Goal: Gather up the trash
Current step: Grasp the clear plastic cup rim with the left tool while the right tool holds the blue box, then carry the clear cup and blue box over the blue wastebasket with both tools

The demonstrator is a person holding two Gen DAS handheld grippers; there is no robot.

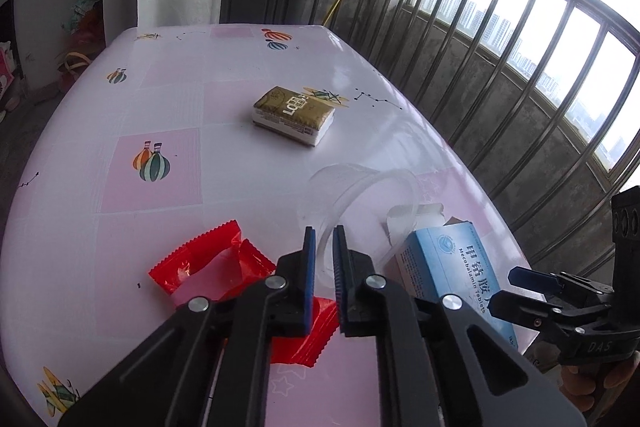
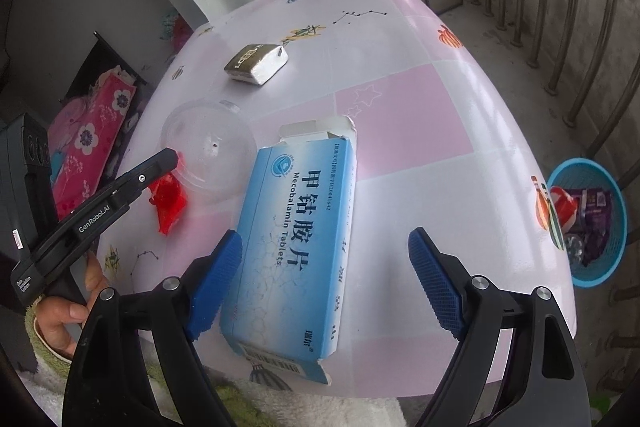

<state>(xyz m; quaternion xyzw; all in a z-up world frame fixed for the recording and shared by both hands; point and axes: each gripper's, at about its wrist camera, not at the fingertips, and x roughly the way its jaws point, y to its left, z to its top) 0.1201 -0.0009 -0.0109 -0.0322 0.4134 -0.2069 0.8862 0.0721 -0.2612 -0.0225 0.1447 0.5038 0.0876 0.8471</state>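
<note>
Four items left on bench (image 2: pixel 420 99) | round blue plastic basket (image 2: pixel 616 251) partly filled | left hand-held gripper (image 1: pixel 322 247) pinching clear plastic cup (image 1: pixel 360 203) rim | right hand-held gripper (image 2: pixel 326 267) open astride blue cardboard tablet box (image 2: pixel 296 235)

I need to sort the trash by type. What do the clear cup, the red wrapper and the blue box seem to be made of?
Clear cup: thin glossy plastic, since the table shows through it. Red wrapper: shiny plastic film, crinkled, with zigzag edges. Blue box: probably printed cardboard, with folded flaps and a smooth finish.
</note>
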